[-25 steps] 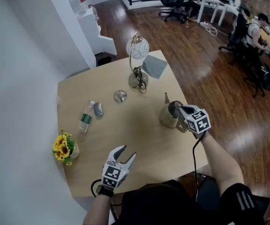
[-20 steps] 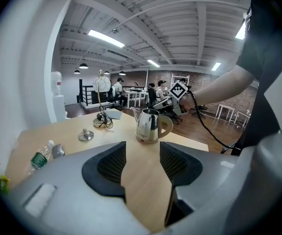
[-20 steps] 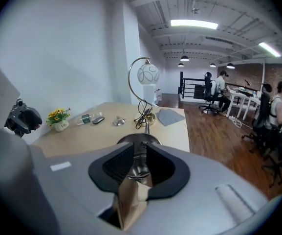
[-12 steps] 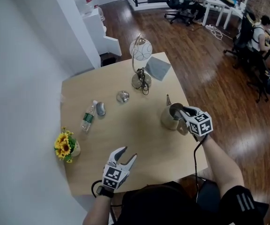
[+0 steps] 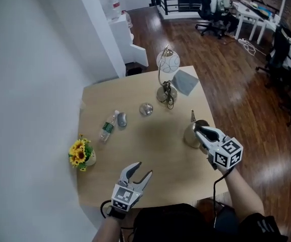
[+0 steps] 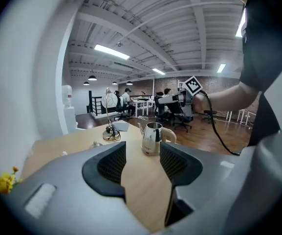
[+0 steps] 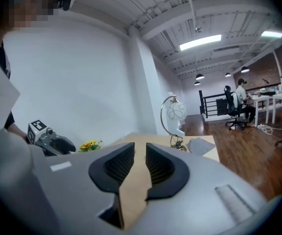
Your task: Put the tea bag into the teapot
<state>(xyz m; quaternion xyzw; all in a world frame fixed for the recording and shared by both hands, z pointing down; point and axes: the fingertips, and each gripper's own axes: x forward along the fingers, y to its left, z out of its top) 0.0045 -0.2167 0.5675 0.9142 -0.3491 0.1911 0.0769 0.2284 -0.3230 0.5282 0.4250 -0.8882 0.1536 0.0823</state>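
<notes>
The right gripper (image 5: 201, 131) hung by the shiny steel teapot (image 5: 190, 135) at the right edge of the pale wooden tabletop (image 5: 150, 140), its empty jaws closing, the left gripper (image 5: 143, 170) wide and empty, the tea bag unseen, and a clumsy retreat could topple the pot.

Teapot (image 5: 190, 135): polished steel body, cream handle, upright, top open, spout pointing far. Stands near the right edge of the table (image 5: 150, 150).
</notes>
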